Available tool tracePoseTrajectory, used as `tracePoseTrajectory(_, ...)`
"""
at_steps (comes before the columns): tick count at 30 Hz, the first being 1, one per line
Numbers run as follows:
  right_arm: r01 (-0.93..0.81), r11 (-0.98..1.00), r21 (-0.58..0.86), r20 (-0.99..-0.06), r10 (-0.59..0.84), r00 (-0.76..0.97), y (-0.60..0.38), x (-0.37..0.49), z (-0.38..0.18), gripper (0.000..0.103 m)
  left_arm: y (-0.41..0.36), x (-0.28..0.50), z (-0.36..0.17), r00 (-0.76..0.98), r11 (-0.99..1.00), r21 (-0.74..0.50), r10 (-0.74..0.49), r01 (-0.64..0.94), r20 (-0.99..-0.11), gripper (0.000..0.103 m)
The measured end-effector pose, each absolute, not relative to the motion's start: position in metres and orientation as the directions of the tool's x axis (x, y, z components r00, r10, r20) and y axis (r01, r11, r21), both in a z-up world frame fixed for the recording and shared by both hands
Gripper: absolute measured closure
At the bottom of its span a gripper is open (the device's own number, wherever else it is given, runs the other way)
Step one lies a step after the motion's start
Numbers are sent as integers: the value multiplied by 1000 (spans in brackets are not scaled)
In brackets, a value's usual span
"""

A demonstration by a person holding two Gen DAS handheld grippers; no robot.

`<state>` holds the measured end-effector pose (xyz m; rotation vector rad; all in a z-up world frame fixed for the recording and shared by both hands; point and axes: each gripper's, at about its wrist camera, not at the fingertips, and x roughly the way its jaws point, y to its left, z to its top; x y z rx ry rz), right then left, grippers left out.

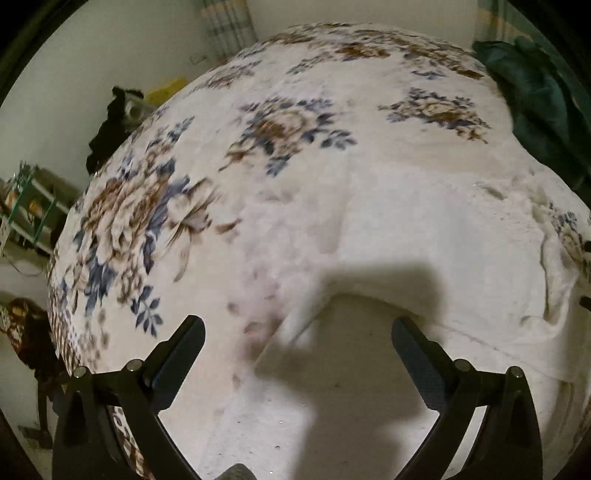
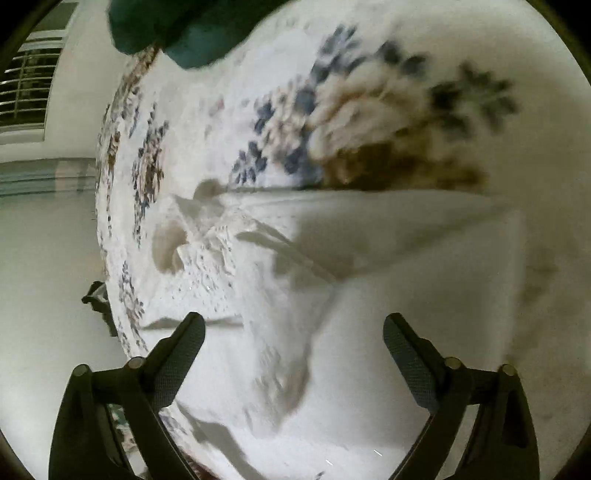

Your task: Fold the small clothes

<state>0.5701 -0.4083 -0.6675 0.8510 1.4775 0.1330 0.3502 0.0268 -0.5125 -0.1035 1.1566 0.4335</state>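
A small white garment point(image 1: 424, 236) lies spread on a bed covered with a cream blanket printed with blue and brown flowers point(image 1: 280, 125). My left gripper point(image 1: 297, 328) is open and empty, hovering just above the garment's near edge. In the right wrist view the same white garment point(image 2: 388, 332) fills the lower half, with a crumpled, speckled lacy part point(image 2: 207, 251) at its left. My right gripper point(image 2: 293, 325) is open and empty, just above the garment. The gripper shadows fall on the cloth.
A dark green cloth point(image 1: 535, 96) lies at the bed's far right corner; it shows at the top of the right wrist view point(image 2: 177, 26). Dark clothing point(image 1: 110, 125) and clutter sit on the floor left of the bed. The flowered blanket point(image 2: 369, 122) continues beyond the garment.
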Motion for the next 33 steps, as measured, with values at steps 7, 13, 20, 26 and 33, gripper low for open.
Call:
tracePoseTrajectory(7, 352, 795, 495, -868, 433, 244, -407, 545, -628, 97, 43, 355, -525, 317, 907, 98, 242, -410, -917, 0)
tracePoseTrajectory(13, 425, 848, 317, -948, 295, 119, -451, 491, -638, 83, 60, 363, -531, 316, 908, 68, 213, -413, -925, 0)
tracePoseTrajectory(20, 542, 760, 357, -934, 293, 204, -470, 468, -629, 54, 65, 378, -532, 340, 927, 51, 188, -372, -921, 0)
tracePoseTrajectory(26, 563, 744, 360, -933, 302, 198, -482, 479, -611, 54, 55, 386, -526, 363, 950, 24, 142, -311, -921, 0)
tracePoseTrajectory(33, 458, 804, 379, -920, 383, 89, -536, 537, -641, 41, 3, 380, -516, 396, 963, 33, 142, -269, -907, 0)
